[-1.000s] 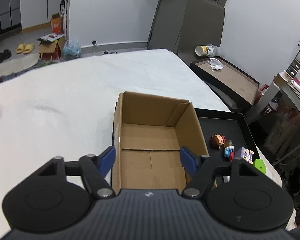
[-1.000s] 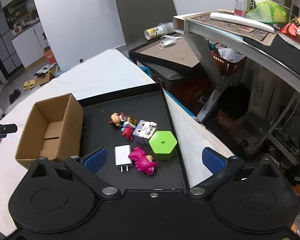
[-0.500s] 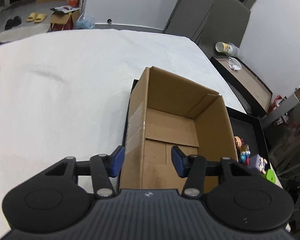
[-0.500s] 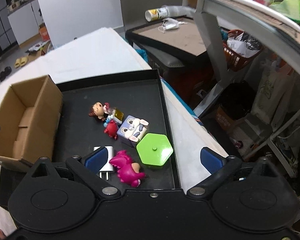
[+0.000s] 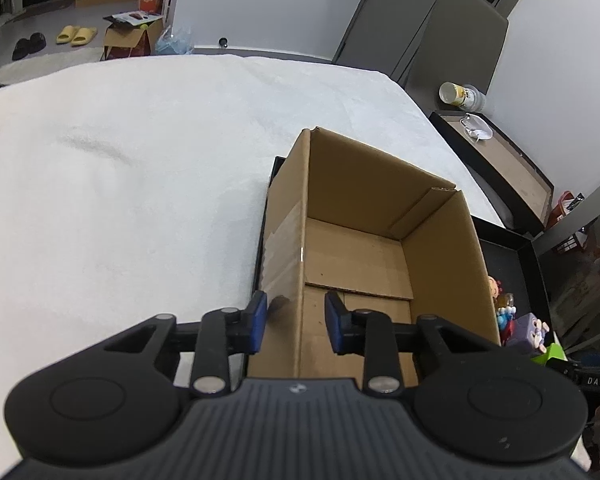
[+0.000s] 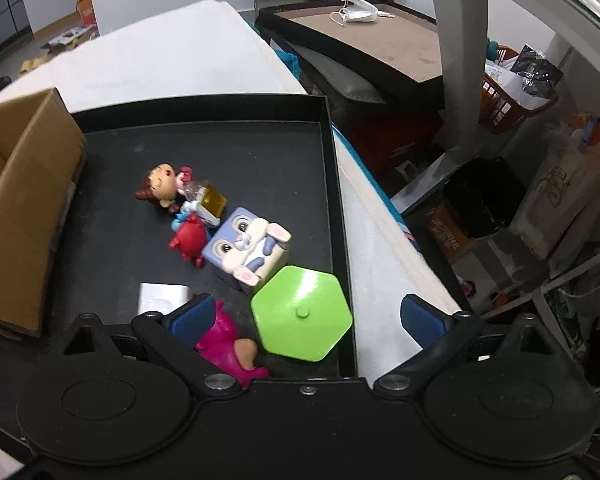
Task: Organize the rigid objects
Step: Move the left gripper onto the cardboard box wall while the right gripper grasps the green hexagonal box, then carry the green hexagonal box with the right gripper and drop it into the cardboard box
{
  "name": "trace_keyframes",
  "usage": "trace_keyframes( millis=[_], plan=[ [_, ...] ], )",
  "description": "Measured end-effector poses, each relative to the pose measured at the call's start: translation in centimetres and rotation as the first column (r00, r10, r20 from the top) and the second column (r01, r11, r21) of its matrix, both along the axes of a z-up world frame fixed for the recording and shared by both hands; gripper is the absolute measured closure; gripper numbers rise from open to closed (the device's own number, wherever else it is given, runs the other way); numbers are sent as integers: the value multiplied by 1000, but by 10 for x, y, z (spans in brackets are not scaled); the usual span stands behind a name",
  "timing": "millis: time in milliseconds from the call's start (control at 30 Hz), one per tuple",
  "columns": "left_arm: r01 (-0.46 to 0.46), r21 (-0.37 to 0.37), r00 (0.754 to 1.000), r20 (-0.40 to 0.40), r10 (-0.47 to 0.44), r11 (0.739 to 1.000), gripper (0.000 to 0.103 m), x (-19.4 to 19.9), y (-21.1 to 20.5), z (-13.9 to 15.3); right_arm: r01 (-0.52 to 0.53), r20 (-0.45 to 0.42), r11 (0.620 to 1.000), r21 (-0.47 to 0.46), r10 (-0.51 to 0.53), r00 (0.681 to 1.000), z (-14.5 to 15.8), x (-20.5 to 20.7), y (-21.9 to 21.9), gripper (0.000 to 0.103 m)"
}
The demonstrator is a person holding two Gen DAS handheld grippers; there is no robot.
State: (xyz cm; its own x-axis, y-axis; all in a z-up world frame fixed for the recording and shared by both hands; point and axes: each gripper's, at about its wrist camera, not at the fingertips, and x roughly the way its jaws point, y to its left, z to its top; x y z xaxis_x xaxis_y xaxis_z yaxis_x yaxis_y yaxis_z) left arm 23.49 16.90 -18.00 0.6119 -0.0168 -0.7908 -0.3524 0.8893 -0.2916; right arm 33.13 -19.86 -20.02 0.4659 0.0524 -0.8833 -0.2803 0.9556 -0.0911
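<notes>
An empty cardboard box (image 5: 360, 256) stands at the left end of a black tray (image 6: 204, 108). My left gripper (image 5: 296, 322) straddles the box's near left wall; its jaws are closing, with a small gap still showing beside the wall. Loose on the tray lie a doll figure (image 6: 160, 188), a red figure (image 6: 188, 240), a purple rabbit cube (image 6: 246, 248), a white charger (image 6: 160, 298), a pink dinosaur (image 6: 228, 348) and a green hexagonal block (image 6: 300, 312). My right gripper (image 6: 306, 316) hangs open just above the green block, holding nothing.
The tray rests on a white cloth-covered surface (image 5: 140, 180). Beyond its right edge the surface drops to floor clutter, an orange basket (image 6: 516, 100) and a grey desk leg (image 6: 460, 40). A low side table (image 6: 380, 48) carries a face mask and a can.
The left jaws have narrowed and come down astride the box's left wall. The right gripper has dropped closer to the toys, staying wide open.
</notes>
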Motion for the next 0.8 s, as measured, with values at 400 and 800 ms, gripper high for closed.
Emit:
trace_keyframes(
  millis=[400, 800],
  plan=[
    [10, 12, 1000, 11, -10, 1000, 87, -5, -4, -1, 12, -63, 1000, 26, -11, 998, -12, 4, -5, 49],
    [13, 5, 1000, -7, -13, 1000, 87, -19, -13, 0, -9, 25, 999, 48, 8, 1000, 44, -19, 6, 49]
  ],
)
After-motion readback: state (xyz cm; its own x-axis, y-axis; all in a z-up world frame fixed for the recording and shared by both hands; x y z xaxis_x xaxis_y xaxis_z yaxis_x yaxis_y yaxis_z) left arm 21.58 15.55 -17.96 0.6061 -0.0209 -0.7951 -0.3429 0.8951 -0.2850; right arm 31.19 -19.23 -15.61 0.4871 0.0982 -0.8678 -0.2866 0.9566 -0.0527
